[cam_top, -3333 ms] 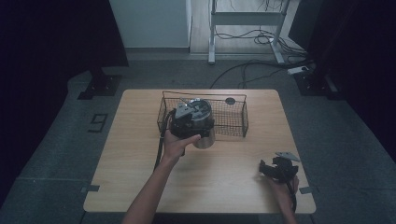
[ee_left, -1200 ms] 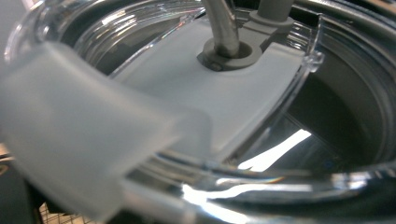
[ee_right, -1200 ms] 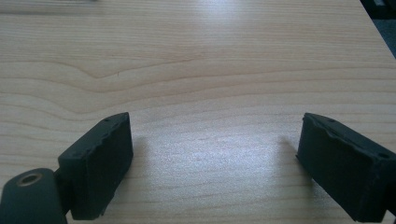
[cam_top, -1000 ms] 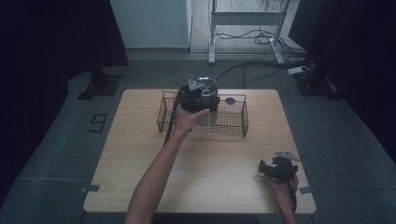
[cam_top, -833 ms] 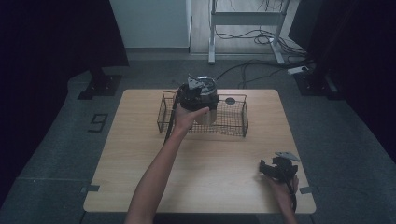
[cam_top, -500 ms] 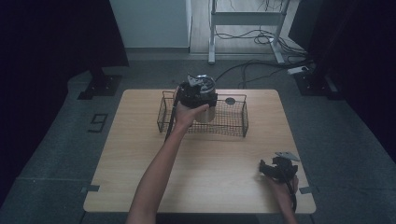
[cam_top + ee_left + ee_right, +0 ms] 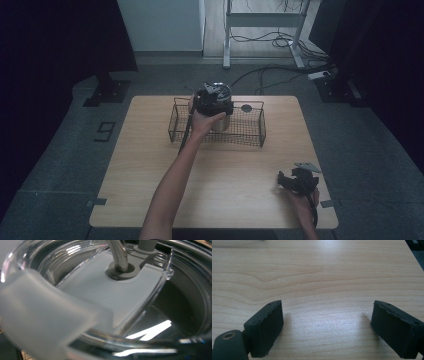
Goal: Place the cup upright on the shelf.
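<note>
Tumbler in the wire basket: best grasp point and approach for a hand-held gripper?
Probably the rim of the tumbler, from straight above. It stands upright in the wire basket, whose mesh walls block a side approach. The clear lid and its straw leave little free edge, so one jaw likely goes outside the wall.

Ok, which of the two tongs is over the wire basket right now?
The left tongs, held above the wire basket at the table's far side. The right tongs sit open near the front right corner, over bare wood.
</note>
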{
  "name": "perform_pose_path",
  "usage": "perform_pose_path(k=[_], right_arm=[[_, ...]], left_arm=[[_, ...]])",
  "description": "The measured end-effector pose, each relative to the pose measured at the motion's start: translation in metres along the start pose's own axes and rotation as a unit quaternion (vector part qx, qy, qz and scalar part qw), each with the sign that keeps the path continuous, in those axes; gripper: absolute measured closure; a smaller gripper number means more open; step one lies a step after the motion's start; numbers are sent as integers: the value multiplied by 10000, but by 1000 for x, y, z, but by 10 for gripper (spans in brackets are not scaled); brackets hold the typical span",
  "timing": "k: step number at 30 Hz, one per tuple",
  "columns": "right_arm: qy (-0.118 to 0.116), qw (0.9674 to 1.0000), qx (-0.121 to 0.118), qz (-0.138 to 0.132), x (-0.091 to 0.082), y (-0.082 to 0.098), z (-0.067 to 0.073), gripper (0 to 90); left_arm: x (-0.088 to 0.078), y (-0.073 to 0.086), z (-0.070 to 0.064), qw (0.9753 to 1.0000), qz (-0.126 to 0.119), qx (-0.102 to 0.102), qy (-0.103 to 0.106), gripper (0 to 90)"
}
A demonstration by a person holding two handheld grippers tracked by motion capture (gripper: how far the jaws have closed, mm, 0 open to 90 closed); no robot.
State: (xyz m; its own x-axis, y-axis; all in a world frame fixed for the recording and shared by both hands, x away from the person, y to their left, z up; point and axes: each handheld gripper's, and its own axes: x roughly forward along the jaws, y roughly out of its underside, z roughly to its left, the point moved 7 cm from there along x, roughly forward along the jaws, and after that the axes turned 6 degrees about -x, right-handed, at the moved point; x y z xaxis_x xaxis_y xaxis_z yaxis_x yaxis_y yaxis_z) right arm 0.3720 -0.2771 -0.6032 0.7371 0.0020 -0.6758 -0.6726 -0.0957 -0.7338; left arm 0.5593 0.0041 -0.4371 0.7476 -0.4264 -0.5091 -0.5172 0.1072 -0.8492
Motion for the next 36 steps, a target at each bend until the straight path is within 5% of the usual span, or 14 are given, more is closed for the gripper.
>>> perform_pose_path(k=[36], right_arm=[[-2, 10000, -1, 9, 0, 0, 0, 109]], left_arm=[[51, 48, 8, 9986, 375, -300, -224, 38]])
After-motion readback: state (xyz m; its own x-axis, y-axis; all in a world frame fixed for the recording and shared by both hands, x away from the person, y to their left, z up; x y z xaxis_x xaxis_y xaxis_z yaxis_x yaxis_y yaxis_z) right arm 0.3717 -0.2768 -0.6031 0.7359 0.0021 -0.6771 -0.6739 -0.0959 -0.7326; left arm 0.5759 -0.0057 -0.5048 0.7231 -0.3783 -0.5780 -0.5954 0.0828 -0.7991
